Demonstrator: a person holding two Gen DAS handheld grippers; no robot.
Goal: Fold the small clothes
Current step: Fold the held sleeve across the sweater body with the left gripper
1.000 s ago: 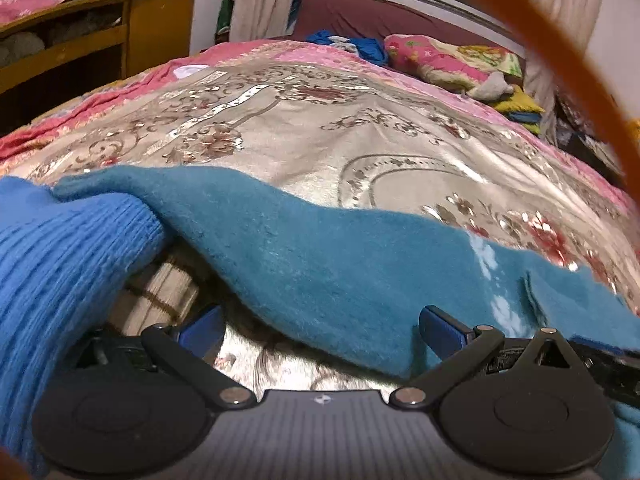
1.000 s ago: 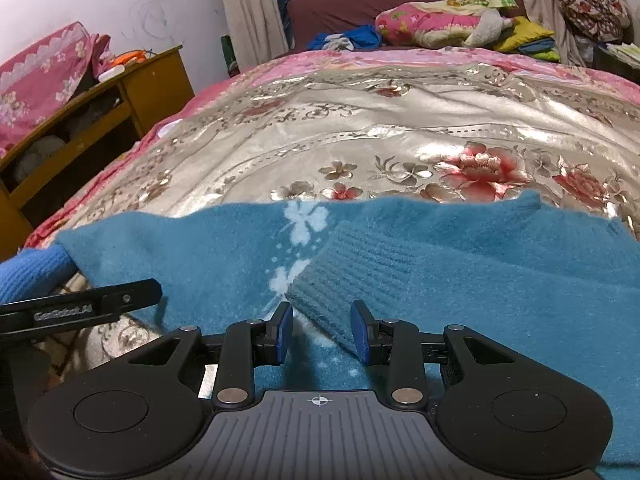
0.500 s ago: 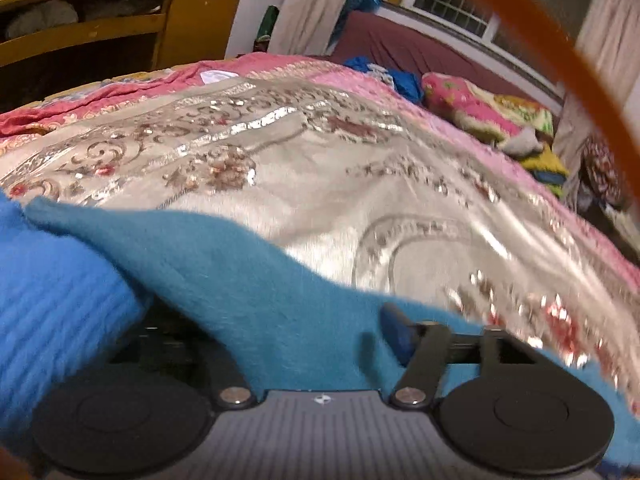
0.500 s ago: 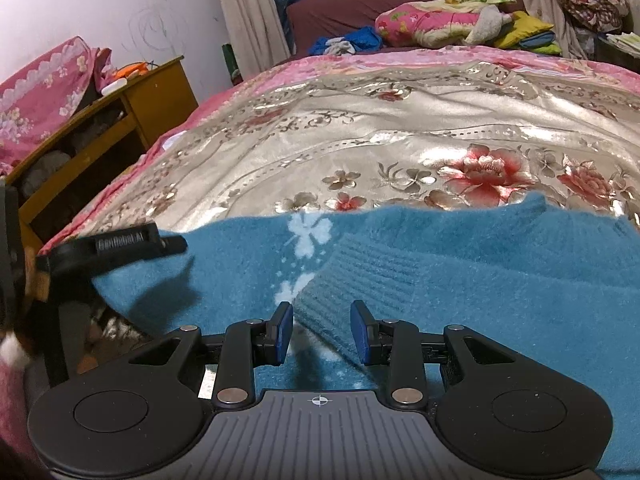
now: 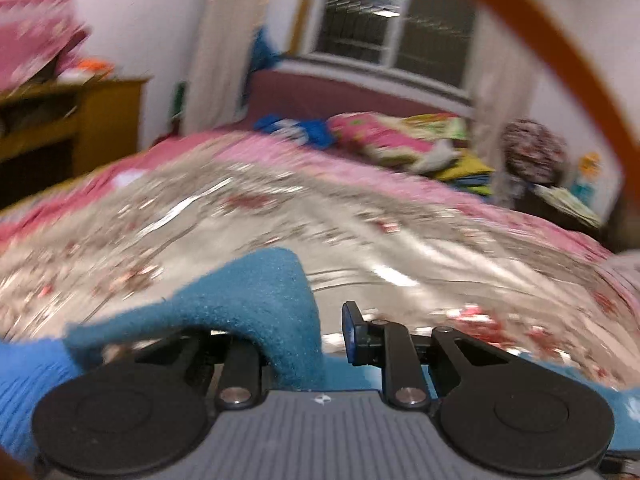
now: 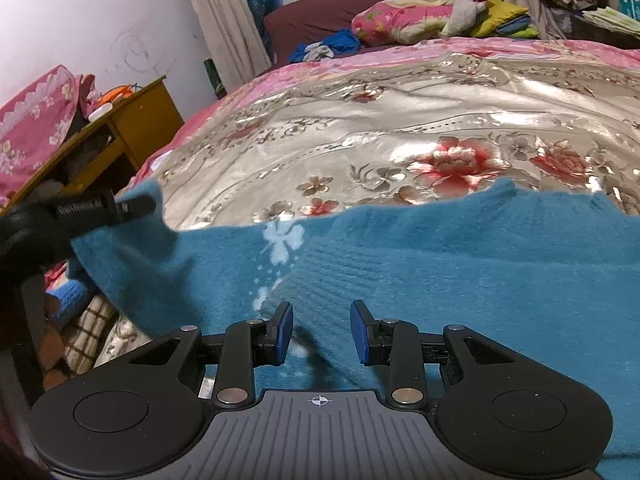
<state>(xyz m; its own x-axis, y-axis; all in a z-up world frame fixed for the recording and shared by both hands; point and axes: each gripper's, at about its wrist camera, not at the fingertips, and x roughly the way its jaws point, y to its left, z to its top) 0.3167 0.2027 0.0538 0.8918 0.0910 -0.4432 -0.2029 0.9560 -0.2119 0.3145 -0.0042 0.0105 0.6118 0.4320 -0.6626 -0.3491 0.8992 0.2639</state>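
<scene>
The sweater (image 6: 440, 264) lies on the bedspread (image 6: 400, 120), pillows (image 6: 420, 16) behind, cabinet (image 6: 132, 128) at left.

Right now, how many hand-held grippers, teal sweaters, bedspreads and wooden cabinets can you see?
Hand-held grippers: 2 (left hand-held gripper, right hand-held gripper)
Teal sweater: 1
Bedspread: 1
Cabinet: 1
Total: 5

Teal sweater (image 6: 460, 264) fuzzy matt knit cloth with ribbed cuff, bedspread (image 6: 420, 120) glossy satin-like cloth with floral pattern, cabinet (image 6: 132, 128) smooth yellowish wood, right gripper (image 6: 321, 330) matt black plastic with blue pads (image 6: 285, 330)
</scene>
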